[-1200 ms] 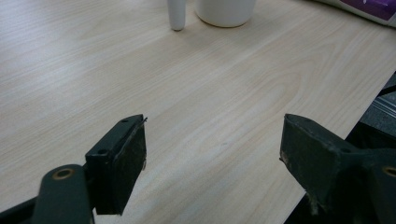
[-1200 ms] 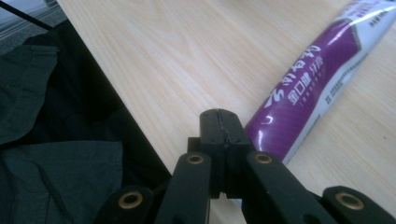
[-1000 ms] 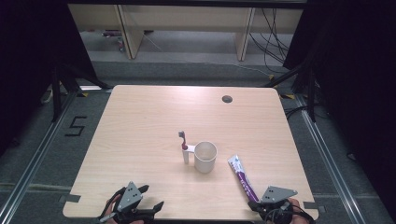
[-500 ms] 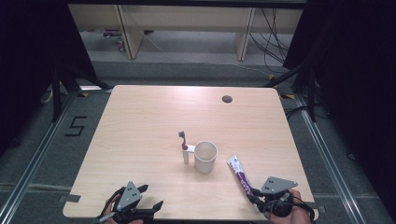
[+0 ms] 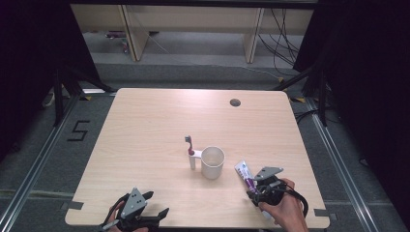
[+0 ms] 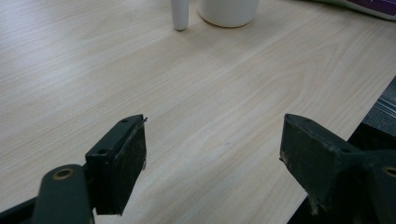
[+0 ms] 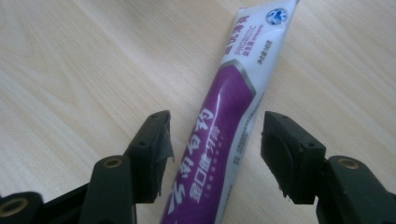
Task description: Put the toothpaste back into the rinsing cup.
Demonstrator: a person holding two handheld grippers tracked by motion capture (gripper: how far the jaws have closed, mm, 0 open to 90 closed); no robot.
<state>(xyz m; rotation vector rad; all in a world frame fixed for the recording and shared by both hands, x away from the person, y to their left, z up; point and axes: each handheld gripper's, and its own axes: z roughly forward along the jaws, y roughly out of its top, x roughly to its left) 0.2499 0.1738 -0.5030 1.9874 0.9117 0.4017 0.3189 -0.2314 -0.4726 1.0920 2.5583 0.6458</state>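
My right hand-held gripper [image 7: 212,154] has just been opening its jaws, and now they straddle the toothpaste tube [image 7: 229,126], pads off it on both sides. The tube lies flat on the worktop [image 5: 145,130], just right of the white cup [image 5: 212,162] and the toothbrush [image 5: 190,151]. Next, I reckon: squeeze and lift. My left hand-held gripper [image 6: 212,154] waits, jaws wide apart.

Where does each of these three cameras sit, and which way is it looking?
High view: above the table, looking forward and down; hands and both grippers at the bottom.
Left gripper view: on the left gripper, facing the cup; open jaws.
Right gripper view: on the right gripper, jaws either side of the toothpaste tube.
Shared: tube and cup.
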